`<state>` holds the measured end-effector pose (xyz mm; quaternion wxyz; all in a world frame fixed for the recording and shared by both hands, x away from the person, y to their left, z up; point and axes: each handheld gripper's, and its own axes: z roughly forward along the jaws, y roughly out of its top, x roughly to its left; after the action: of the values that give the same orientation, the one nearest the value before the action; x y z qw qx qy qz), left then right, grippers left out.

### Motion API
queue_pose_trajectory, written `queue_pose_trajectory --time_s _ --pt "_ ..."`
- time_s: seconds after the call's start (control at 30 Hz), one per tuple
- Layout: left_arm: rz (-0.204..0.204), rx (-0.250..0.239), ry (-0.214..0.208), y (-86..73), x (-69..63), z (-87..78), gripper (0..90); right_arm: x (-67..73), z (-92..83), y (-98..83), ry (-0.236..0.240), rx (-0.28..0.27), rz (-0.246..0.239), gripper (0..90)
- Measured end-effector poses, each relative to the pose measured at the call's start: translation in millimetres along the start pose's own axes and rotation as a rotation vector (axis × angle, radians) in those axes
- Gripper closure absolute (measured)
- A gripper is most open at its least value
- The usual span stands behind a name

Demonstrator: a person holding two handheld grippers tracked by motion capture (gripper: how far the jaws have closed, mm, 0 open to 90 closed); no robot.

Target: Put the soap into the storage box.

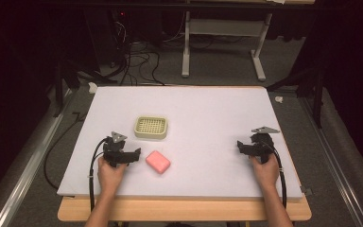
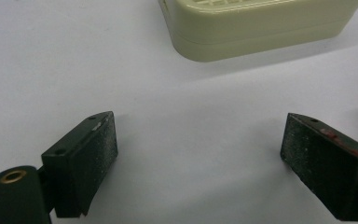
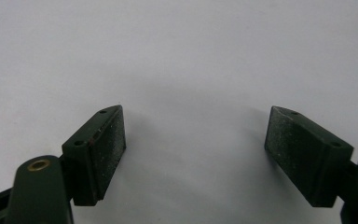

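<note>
We saw a pink soap [image 1: 158, 161] lying flat on the white cloth [image 1: 208, 113], just near and right of the cream dish [image 1: 151, 127]. Our left gripper [image 1: 133, 155] stood beside the soap with jaws wide apart and empty. Our right gripper [image 1: 240, 146] waited far to the right, also spread and empty. We judged no step was begun; next probably to grasp the soap.

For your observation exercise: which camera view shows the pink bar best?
The high view: the whole pink bar lies on the white mat by the left gripper. The left gripper view has perhaps a pink trace; the right gripper view shows bare mat.
</note>
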<state>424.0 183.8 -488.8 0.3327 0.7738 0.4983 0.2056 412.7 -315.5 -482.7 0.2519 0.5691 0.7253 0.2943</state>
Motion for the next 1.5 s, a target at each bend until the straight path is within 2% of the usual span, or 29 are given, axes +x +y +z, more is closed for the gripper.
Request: queue_pose_trajectory --time_s 1.1,1.5 --pt "0.0 -0.009 0.002 -0.8 -0.3 -0.4 12.8 0.1 -0.1 -0.1 -0.002 -0.001 -0.001 20.7" --pt "-0.013 -0.007 -0.008 0.2 1.9 -1.1 13.9 -0.1 -0.1 0.0 0.0 0.001 0.002 20.7"
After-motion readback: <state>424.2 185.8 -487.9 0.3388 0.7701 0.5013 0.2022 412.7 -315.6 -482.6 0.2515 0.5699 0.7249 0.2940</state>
